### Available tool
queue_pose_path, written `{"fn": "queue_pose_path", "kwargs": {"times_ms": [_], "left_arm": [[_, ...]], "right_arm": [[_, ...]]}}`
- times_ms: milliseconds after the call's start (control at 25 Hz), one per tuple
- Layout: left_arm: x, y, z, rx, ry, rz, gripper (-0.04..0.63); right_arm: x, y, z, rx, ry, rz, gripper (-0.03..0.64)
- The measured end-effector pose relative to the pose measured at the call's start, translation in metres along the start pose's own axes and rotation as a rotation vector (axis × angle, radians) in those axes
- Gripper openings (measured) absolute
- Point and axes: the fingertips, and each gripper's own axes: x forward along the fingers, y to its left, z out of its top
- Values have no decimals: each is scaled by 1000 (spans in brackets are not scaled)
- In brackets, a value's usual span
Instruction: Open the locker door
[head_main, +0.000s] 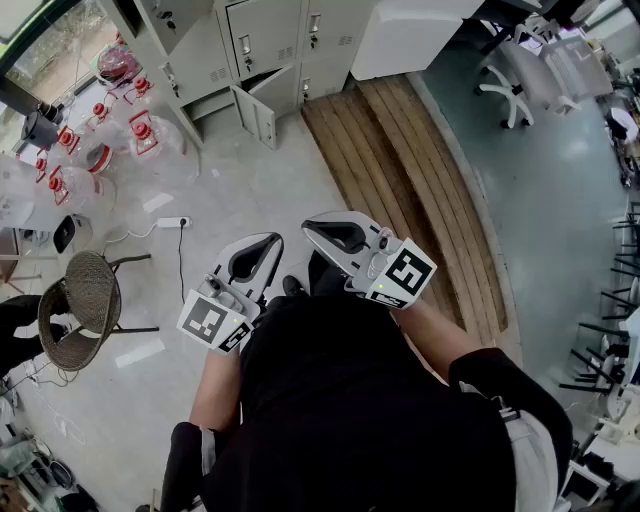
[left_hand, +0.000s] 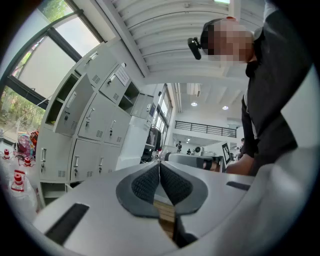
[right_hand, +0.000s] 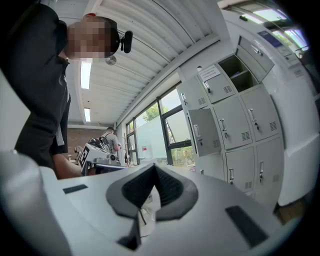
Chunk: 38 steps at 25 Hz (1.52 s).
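While the person stands well back from the lockers, the left gripper (head_main: 270, 243) and the right gripper (head_main: 312, 228) are held level and side by side just in front of the torso. Each has its jaws pressed together with nothing between the ribbed pads. That reads as a carrying pose: there is nothing to grasp at this range, so the task looks barely begun and an approach across the concrete floor (head_main: 250, 190) comes first.

The grey steel locker bank (head_main: 270, 40) stands along the far edge of that floor, beside the end of a strip of wooden planks (head_main: 400, 170). Its doors are plain painted panels, each with a small upright handle, a lock and a patch of vent slots. Several upper compartments stand open and empty. One bottom-row door (head_main: 255, 112) already hangs ajar, swung out over the floor. Which door is meant I cannot tell.

Large water bottles (head_main: 140, 130) with red caps cluster at the floor's left edge, near the lockers, and a wicker chair (head_main: 85, 300) sits closer to the person, well clear of the path.
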Motion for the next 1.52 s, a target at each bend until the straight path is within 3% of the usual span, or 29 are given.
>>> {"fn": "queue_pose_path", "kwargs": {"times_ms": [760,1160,1520], "left_arm": [[-12,23,-4,-43,-8,14,18],[16,50,-5,-68,-10,32,18],[71,103,8,-47,12,77,18]], "right_arm": [[23,-26,7,18,-31,5,12],[17,-83,6,34,-30,-51,12],[34,-149,14,42,-53,-11,12]]}}
